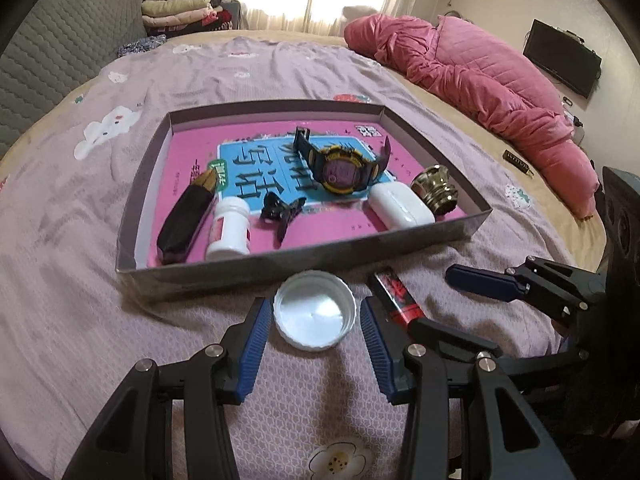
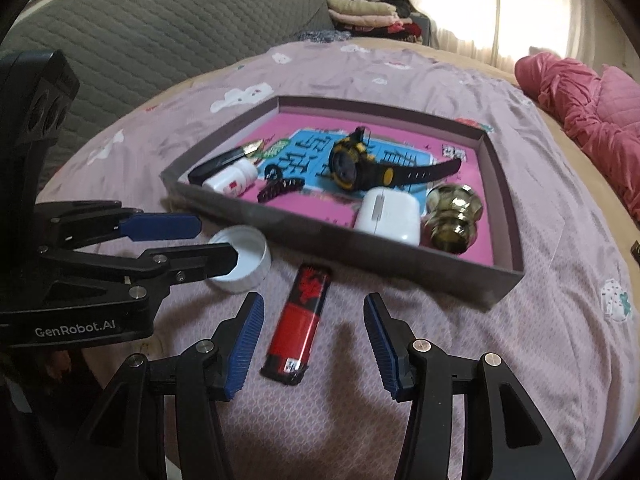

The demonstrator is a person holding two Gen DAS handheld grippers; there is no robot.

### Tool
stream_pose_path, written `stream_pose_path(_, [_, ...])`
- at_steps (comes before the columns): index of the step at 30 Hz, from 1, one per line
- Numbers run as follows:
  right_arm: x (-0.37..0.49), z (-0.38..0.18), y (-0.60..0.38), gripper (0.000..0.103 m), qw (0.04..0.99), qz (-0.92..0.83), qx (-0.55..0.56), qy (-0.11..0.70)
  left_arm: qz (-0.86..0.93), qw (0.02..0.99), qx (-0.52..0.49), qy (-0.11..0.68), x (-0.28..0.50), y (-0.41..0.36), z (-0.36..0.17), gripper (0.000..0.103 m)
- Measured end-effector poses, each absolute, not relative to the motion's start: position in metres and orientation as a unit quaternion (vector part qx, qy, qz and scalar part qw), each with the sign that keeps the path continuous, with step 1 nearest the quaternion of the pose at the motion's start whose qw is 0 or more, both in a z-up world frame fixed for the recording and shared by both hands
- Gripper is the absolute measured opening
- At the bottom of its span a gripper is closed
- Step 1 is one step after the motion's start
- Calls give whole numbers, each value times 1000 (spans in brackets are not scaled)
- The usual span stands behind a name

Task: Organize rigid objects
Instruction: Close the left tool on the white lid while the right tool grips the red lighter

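**Grippers lined up on the last two strays**

Left gripper (image 1: 314, 316) first: we've got its jaws spread wide with the white lid (image 1: 315, 309) sitting right between the blue pads, nothing pinched yet. It lies rim-up on the bedspread (image 1: 80, 280), low centre of the left wrist view, just in front of the tray's near wall, so a straight close should catch the rim.

Right gripper (image 2: 314, 320) is the same story, released and straddling the red and black lighter (image 2: 300, 320) at bottom centre of the right wrist view. The lighter points along the fingers, which we reckon makes for an easy squeeze across its narrow sides.

Beyond both sits the tray (image 1: 304, 258), already holding the watch (image 1: 342, 168), white case (image 1: 400, 206), brass knob (image 1: 436, 190), pill bottle (image 1: 230, 228), hair clip (image 1: 280, 212) and a dark knife-like thing (image 1: 186, 216). Looks like only these two are left outside.
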State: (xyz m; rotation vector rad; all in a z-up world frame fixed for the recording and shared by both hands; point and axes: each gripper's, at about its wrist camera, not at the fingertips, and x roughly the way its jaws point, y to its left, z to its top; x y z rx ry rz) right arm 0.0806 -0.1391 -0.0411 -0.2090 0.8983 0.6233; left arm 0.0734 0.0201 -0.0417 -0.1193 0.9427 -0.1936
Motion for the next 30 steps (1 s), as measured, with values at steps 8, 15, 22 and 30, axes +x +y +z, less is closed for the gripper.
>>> stream_pose_path(8, [84,-51,-136,54,841,298,-96,441,-95,877,-55,468,77,17,-51,46])
stream_pose_path(15, [90,-60,-130,54,835,294,-94,455,-99,872,-62,476,80,17,-56,50])
stream_pose_path(22, [94,-67,-126,53,834,287,-106,458,-98,867,-58,485,85,14,-66,53])
stream_pose_path(30, [98,-70,-125,47,831,293,-108,460,-91,870,-53,482,91,13,-70,53])
